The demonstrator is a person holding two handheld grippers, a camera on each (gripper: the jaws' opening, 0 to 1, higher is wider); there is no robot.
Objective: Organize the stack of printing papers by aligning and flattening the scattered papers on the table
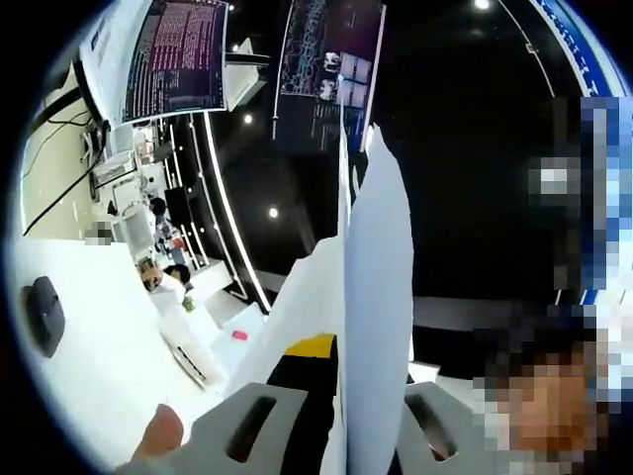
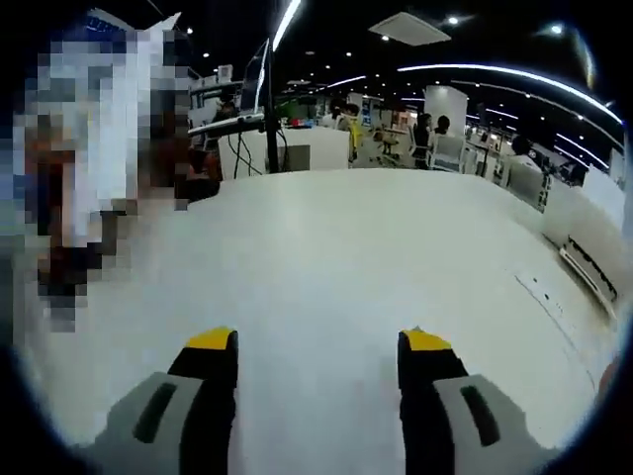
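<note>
Paper sheets (image 1: 371,297) stand almost upright in the middle of the left gripper view, rising from the bottom of the frame up to the centre. The left gripper (image 1: 341,421) has its 2 grey jaws closed narrow on the lower edge of these sheets, so the stack is held between them. A fingertip (image 1: 158,432) shows at the lower left, beside the left jaw. In the upper left of this view hangs a monitor (image 1: 173,54) with lines of text, and a white table (image 1: 99,336) fills the lower left with a dark round object (image 1: 45,315) near its left edge.

In the right gripper view, the right gripper (image 2: 316,371) points over a white tabletop (image 2: 346,257). Its 2 jaws, yellow at the tips, stand wide apart at the bottom of the frame and hold nothing. Desks and some people (image 2: 435,139) are in the far background at the upper right.
</note>
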